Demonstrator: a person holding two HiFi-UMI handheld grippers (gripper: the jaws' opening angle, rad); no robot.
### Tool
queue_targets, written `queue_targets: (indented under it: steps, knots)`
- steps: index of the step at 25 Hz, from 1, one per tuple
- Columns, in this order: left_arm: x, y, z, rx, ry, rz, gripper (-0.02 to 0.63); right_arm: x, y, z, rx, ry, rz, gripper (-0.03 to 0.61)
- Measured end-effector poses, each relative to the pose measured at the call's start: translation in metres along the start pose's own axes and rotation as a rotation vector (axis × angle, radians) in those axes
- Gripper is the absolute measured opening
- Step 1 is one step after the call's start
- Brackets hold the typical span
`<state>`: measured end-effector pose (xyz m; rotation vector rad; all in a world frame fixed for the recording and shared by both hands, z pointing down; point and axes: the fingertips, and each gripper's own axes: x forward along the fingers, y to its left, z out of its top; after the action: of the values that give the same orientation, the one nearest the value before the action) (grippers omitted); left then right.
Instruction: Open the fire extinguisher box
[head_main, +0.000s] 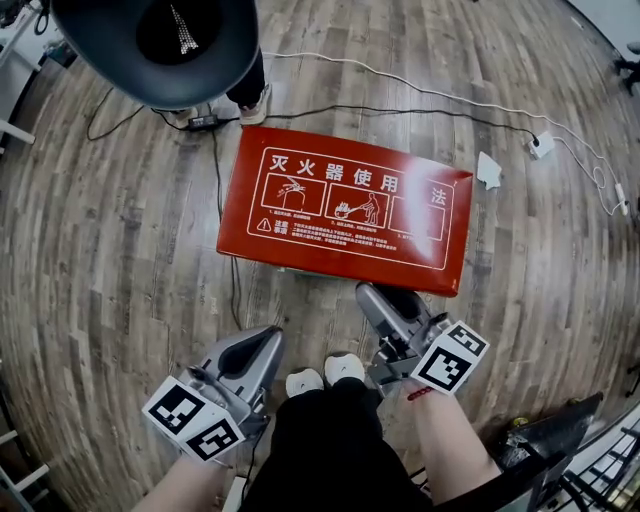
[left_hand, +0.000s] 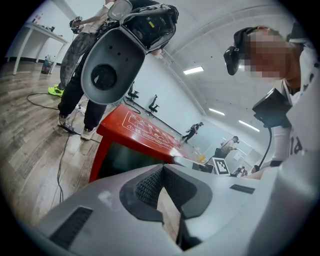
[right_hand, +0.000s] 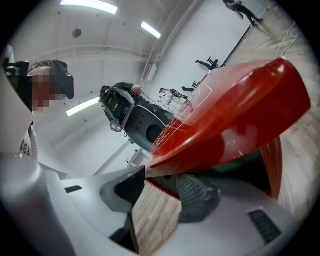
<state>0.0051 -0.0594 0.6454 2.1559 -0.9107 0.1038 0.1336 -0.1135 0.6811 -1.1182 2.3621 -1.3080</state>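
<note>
The red fire extinguisher box (head_main: 345, 205) lies on the wood floor, its printed white-lined lid facing up. My right gripper (head_main: 378, 298) is at the lid's near edge, right of the middle. In the right gripper view the red lid (right_hand: 240, 115) looms just above and beyond the right gripper (right_hand: 160, 182), whose jaws stand open with only floor between them. My left gripper (head_main: 262, 345) hangs back from the box, near the person's shoes. In the left gripper view its tips (left_hand: 161, 169) meet, shut on nothing, and the box (left_hand: 142, 131) shows ahead with a dark front panel.
Another person with a large round grey device (head_main: 155, 40) stands at the box's far left corner. Cables cross the floor behind the box to a white power strip (head_main: 541, 145). A scrap of white paper (head_main: 488, 170) lies by the right corner. A dark object (head_main: 550, 440) sits bottom right.
</note>
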Motion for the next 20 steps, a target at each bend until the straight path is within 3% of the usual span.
queue_targets:
  steps: [11,20]
  knots:
    - [-0.015,-0.017,0.015,-0.01,-0.04,-0.019,0.006,-0.014,0.045,0.025,-0.089,-0.026,0.078,0.176]
    - [-0.021,-0.036,0.032,0.005,-0.065,-0.04,0.006,-0.019,0.073,0.05,-0.089,-0.071,0.103,0.176]
